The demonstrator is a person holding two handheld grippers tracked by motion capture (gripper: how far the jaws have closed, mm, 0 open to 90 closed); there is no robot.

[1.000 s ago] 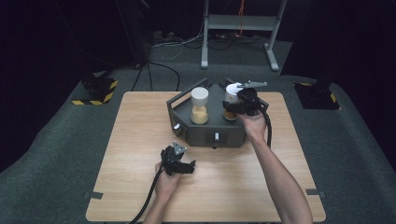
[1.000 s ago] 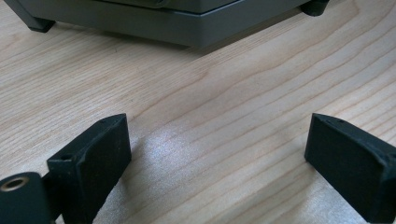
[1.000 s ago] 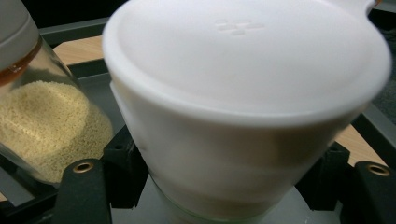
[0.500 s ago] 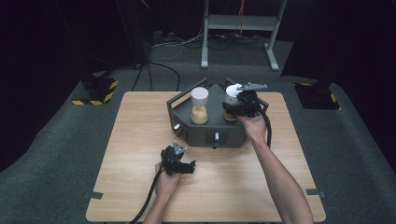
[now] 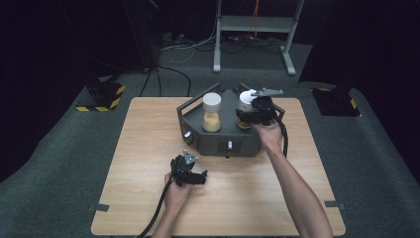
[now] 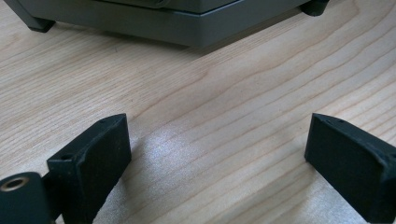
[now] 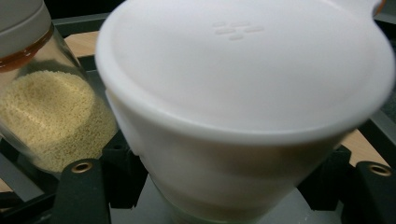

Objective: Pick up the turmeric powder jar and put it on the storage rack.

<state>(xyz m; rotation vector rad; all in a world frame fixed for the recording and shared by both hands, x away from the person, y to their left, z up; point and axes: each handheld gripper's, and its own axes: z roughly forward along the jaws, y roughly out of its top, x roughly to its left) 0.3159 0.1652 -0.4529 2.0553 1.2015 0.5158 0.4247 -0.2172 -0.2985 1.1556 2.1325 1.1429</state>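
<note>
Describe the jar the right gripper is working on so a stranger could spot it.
On the wooden table sits a dark grey machine holding two jars. The target jar is the right-hand one, at the right gripper. Unlike the left jar, plainly full of yellow grains, its wide white lid flares outward.

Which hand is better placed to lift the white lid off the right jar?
Right. The right gripper is already at the white lid, jaws on either side. The left gripper rests open on the table, apart from the jars.
</note>
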